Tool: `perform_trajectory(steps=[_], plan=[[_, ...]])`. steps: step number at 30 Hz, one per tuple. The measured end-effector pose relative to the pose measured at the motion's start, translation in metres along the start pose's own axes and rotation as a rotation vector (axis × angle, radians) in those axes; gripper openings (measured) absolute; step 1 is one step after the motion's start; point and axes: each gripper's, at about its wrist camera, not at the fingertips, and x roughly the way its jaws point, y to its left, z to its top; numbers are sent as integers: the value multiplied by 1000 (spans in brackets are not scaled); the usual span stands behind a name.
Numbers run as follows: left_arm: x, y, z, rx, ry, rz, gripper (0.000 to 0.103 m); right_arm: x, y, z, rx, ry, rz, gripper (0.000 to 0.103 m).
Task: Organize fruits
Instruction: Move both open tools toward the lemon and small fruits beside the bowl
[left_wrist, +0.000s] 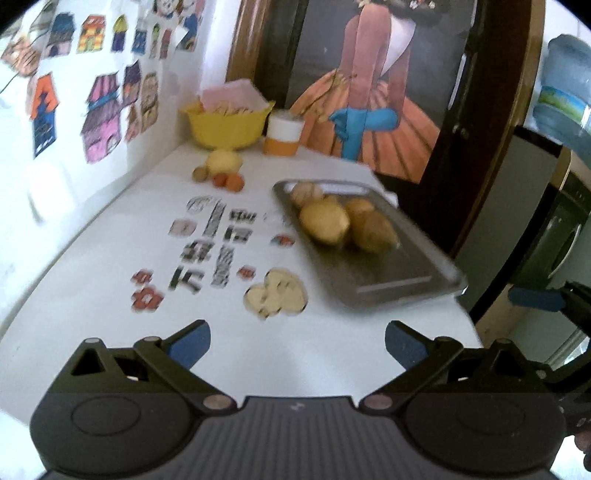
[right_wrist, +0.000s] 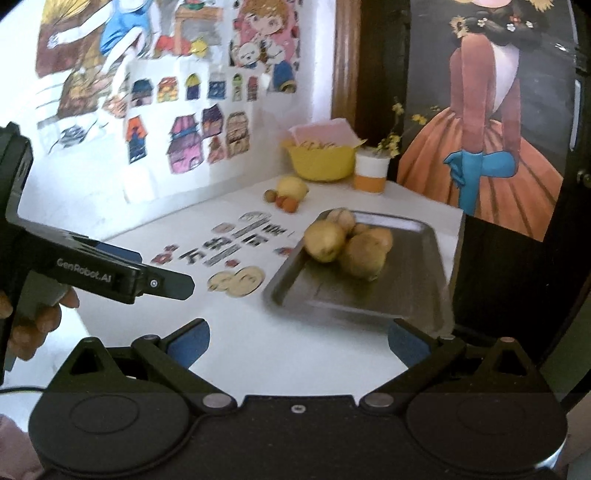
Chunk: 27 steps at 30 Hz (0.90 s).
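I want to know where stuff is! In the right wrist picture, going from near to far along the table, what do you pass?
Right hand-held gripper → metal tray → brownish fruits on it → yellow fruit → yellow bowl.

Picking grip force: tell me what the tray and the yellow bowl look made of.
Tray: looks like metal, probably steel; grey, dull sheen, bright glints along its rolled rim.
Yellow bowl: probably plastic; uniform saturated colour, smooth, soft highlights. The blur leaves both uncertain.
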Motion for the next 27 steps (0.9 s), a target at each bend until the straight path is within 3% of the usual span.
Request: perform_trajectory(steps=[7,12,18,27], plan=[[-9,30,-1,10,60,122,103,22,27,10,19,90,132,102],[-7,52,17,-4,64,192,103,38,38,38,12,86,188,102],[3,64,51,-18,25,199,103,50,36,91,-26,40,231,102],[48,81,105,-55,-23,201,103,81,25,154,-233,-59,187,102]])
